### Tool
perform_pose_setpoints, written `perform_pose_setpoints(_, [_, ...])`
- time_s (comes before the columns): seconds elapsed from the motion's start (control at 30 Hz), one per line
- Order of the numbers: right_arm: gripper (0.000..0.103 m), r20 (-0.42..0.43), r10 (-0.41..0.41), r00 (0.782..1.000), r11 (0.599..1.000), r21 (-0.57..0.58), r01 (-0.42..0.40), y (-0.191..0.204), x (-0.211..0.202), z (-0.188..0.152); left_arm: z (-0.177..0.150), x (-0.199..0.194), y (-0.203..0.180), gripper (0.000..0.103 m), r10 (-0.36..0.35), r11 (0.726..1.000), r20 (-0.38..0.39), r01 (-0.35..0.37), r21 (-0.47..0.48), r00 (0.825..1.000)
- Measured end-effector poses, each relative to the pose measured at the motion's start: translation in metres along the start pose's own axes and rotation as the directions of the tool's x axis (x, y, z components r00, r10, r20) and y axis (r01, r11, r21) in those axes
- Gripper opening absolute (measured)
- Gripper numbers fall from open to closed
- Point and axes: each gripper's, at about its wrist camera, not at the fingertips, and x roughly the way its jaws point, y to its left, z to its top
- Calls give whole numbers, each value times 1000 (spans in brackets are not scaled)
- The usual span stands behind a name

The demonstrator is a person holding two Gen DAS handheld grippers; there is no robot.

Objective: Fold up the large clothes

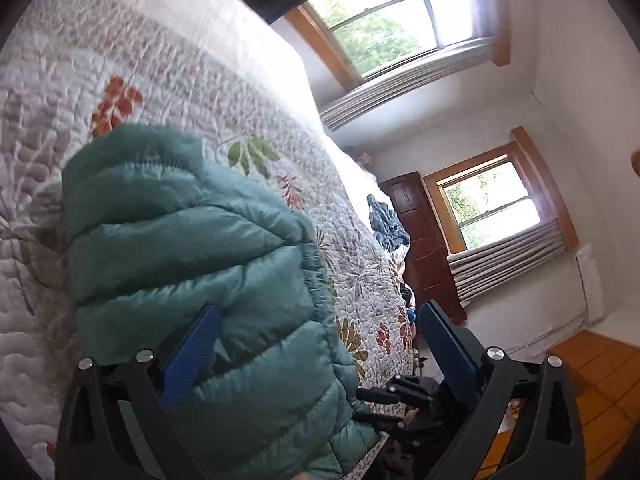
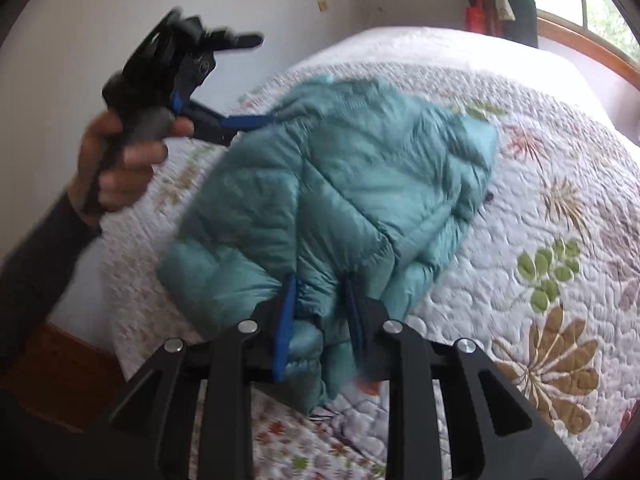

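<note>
Teal puffer jacket (image 2: 320, 184) lies on the quilted bed (image 2: 540, 208), open quilt beyond it.
Right gripper (image 2: 320, 312) pinches its near hem; left gripper (image 1: 316, 340) spread wide, one finger on jacket, view blurred.

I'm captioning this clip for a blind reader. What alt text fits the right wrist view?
The right tool is clamped on a bunched edge of a teal puffer jacket lying on a floral quilted bed. At upper left, a hand holds the left tool against the jacket's far edge. The picture is blurred.
</note>
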Motion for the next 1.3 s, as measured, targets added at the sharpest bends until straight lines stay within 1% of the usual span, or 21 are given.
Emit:
perform_pose_setpoints(0.1, [24, -4, 21, 1000, 999, 34, -20, -5, 5, -4, 1, 8, 18, 99, -50, 997, -13, 49, -65, 999])
perform_pose_setpoints(0.27, [37, 82, 51, 995, 996, 73, -57, 1, -32, -4, -6, -27, 4, 99, -6, 1000, 50, 7, -20, 999])
perform_pose_setpoints(0.33, [64, 133, 42, 990, 994, 91, -54, 1, -47, -8, -22, -50, -10, 99, 48, 997, 117, -54, 50, 992])
perform_pose_setpoints(0.37, [70, 152, 30, 988, 993, 108, -47, 2, -56, -14, -30, -64, -13, 99, 88, 992, 146, -101, 81, 985])
perform_pose_setpoints(0.43, [91, 176, 12, 984, 990, 138, -37, 4, -66, -25, -57, -78, -30, 99, 199, 963, 201, -229, 141, 959])
perform_pose_setpoints(0.5, [92, 177, -34, 984, 987, 163, 5, 10, -73, -40, -93, -91, -41, 99, 356, 887, 279, -417, 201, 892])
perform_pose_setpoints(0.53, [95, 170, -49, 984, 985, 173, 19, 14, -74, -46, -114, -97, -45, 99, 424, 837, 320, -502, 217, 847])
perform_pose_setpoints(0.63, [98, 166, -187, 968, 966, 211, 151, 33, -84, -68, -174, -101, -51, 99, 527, 737, 395, -636, 229, 752])
perform_pose_setpoints(0.67, [99, 172, -249, 953, 954, 215, 210, 43, -91, -73, -197, -101, -49, 99, 562, 699, 412, -678, 228, 717])
perform_pose_setpoints(0.7, [100, 171, -347, 922, 927, 211, 309, 54, -93, -79, -220, -98, -49, 99, 603, 651, 424, -724, 227, 675])
perform_pose_setpoints(0.73, [100, 166, -423, 891, 899, 195, 391, 65, -93, -85, -243, -95, -52, 99, 644, 590, 440, -772, 236, 626])
perform_pose_setpoints(0.77, [100, 166, -467, 868, 881, 168, 442, 74, -92, -90, -264, -97, -57, 99, 670, 537, 453, -805, 252, 588])
perform_pose_setpoints(0.8, [100, 175, -490, 854, 871, 144, 470, 86, -95, -97, -284, -95, -62, 99, 685, 485, 468, -829, 280, 559])
perform_pose_setpoints(0.87, [100, 192, -491, 850, 871, 149, 469, 102, -104, -113, -323, -99, -77, 99, 699, 416, 484, -850, 325, 527])
perform_pose_setpoints(0.93, [100, 197, -457, 867, 888, 147, 435, 116, -113, -128, -348, -110, -89, 99, 689, 429, 508, -856, 289, 517])
perform_pose_setpoints(0.97, [100, 191, -443, 876, 895, 151, 420, 124, -118, -134, -356, -116, -96, 99, 680, 452, 507, -847, 278, 529])
perform_pose_setpoints(1.03, [100, 168, -415, 894, 906, 168, 389, 134, -128, -143, -373, -126, -107, 99, 645, 524, 482, -802, 285, 593])
perform_pose_setpoints(1.07, [100, 159, -404, 901, 909, 176, 377, 139, -130, -146, -385, -132, -115, 99, 632, 541, 483, -791, 286, 607])
perform_pose_setpoints(1.17, [100, 174, -412, 894, 904, 195, 379, 164, -145, -157, -408, -143, -130, 99, 634, 526, 527, -815, 243, 566])
perform_pose_setpoints(1.27, [100, 216, -464, 859, 882, 201, 426, 192, -168, -167, -424, -152, -141, 99, 635, 530, 535, -818, 222, 557])
perform_pose_setpoints(1.3, [100, 228, -483, 846, 873, 202, 444, 199, -175, -170, -431, -154, -145, 99, 636, 518, 548, -827, 219, 543])
